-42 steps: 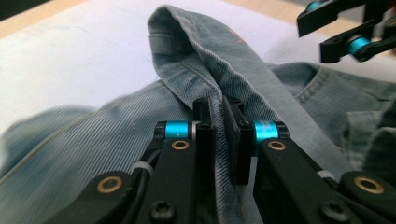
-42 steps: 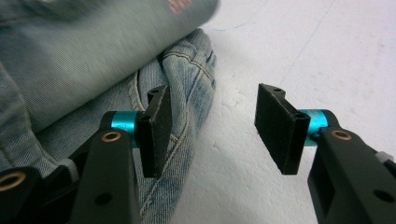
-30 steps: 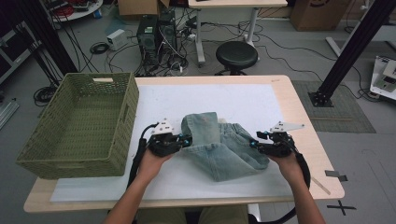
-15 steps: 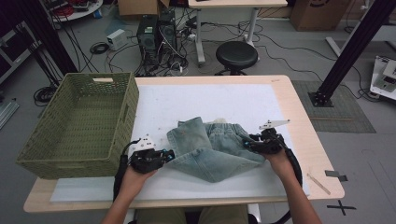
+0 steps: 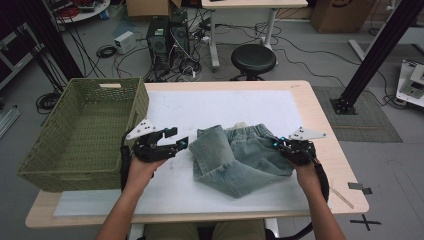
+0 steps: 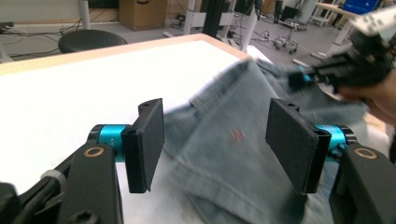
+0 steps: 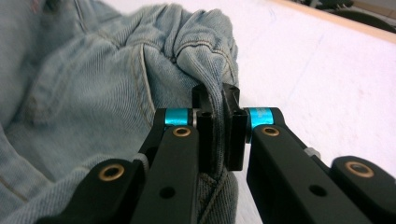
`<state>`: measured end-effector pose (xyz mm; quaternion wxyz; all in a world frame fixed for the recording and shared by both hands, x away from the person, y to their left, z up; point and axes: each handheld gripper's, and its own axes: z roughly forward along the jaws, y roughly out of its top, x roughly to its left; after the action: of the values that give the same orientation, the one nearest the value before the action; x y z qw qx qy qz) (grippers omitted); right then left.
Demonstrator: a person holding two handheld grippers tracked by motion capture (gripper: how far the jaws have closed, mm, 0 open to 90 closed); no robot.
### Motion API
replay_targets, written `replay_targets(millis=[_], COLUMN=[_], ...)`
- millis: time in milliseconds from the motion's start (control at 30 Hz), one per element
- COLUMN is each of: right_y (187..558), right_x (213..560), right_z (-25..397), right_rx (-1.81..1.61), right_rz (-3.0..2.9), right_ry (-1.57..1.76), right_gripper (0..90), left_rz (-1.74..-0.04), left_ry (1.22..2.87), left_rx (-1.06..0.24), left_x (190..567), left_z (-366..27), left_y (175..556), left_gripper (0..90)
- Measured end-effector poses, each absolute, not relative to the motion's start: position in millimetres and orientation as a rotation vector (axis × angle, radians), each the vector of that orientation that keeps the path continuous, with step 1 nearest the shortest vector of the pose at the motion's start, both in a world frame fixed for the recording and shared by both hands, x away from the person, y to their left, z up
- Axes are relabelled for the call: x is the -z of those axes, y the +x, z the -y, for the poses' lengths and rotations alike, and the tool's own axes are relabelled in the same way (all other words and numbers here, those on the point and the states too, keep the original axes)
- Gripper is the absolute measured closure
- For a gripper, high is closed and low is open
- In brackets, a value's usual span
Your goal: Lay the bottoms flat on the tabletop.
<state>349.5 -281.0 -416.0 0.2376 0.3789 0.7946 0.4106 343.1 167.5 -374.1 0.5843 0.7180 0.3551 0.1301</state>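
Note:
A pair of light-blue denim shorts (image 5: 235,157) lies crumpled and partly folded on the white mat (image 5: 215,107) in the middle of the table. My right gripper (image 5: 278,145) is at the shorts' right edge and is shut on a fold of the denim (image 7: 208,70), pinched between its two pads. My left gripper (image 5: 181,142) hovers just left of the shorts, jaws wide apart with nothing between them; in the left gripper view the denim (image 6: 233,149) lies beyond its pads (image 6: 149,140).
A large green woven basket (image 5: 75,137) stands at the table's left, close to my left hand. Off the table's far side are a black stool (image 5: 253,57) and computer cases with cables (image 5: 167,37). A black frame post (image 5: 375,55) rises at the right.
My left gripper let go of the shorts, pulled back toward the near left, then came up and right to the shorts' left edge. The shorts shifted and refolded; the right gripper kept its hold.

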Motion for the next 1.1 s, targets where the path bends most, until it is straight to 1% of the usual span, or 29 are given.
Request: replay_targets(millis=[100,133,200,233,267,367,400,433,500,533,567,633,700,733,800,867,1000,1100], right_y=[351,352,353,353,353,354,354,354,356,357,358,361,364,364,362,360,358,359], right_x=[419,419,418,418,417,419,420,422,426,428,431,436,440,440,437,433,426,428], right_z=[283,284,285,287,288,290,290,289,286,284,282,279,276,276,276,277,286,293], right_rx=[-1.126,-1.140,-1.156,-1.174,-1.184,-1.198,-1.198,-1.201,-1.184,-1.170,-1.153,-1.110,-1.088,-1.084,-1.070,-1.053,-0.993,-0.943], right_rz=[-2.214,-2.215,-2.184,-2.168,-2.156,-2.154,-2.164,-2.179,-2.221,-2.234,-2.248,-2.285,-2.317,-2.330,-2.353,-2.332,-2.186,-2.137], right_ry=[1.065,1.076,1.099,1.114,1.127,1.147,1.150,1.152,1.170,1.179,1.176,1.184,1.177,1.167,1.129,1.101,1.175,1.230], right_gripper=[84.3,81.0,70.9,68.1,65.8,60.0,58.3,55.7,51.7,51.2,50.8,51.8,60.2,66.4,83.6,85.6,85.6,85.1], left_rz=[-0.858,-0.848,-0.827,-0.805,-0.789,-0.799,-0.801,-0.784,-0.753,-0.748,-0.751,-0.758,-0.760,-0.757,-0.748,-0.748,-0.748,-0.744], left_ry=[1.700,1.705,1.743,1.772,1.808,1.882,1.893,1.913,1.959,1.972,1.978,1.976,1.970,1.973,1.977,1.967,1.977,1.995], left_rx=[-0.264,-0.247,-0.191,-0.162,-0.160,-0.148,-0.136,-0.126,-0.160,-0.154,-0.149,-0.144,-0.136,-0.127,-0.108,-0.096,-0.064,-0.008], left_x=[374,375,379,381,384,395,398,401,404,406,407,408,409,410,410,411,417,424], left_z=[-157,-152,-140,-134,-128,-115,-113,-113,-113,-115,-118,-125,-134,-138,-146,-154,-167,-173], left_y=[362,367,374,376,377,382,383,384,380,379,378,373,367,364,356,348,331,322], left_gripper=[36.3,35.6,35.6,35.6,35.5,35.7,37.6,47.0,76.3,85.4,87.2,87.6,87.8,87.8,87.9,87.9,87.9,87.9])
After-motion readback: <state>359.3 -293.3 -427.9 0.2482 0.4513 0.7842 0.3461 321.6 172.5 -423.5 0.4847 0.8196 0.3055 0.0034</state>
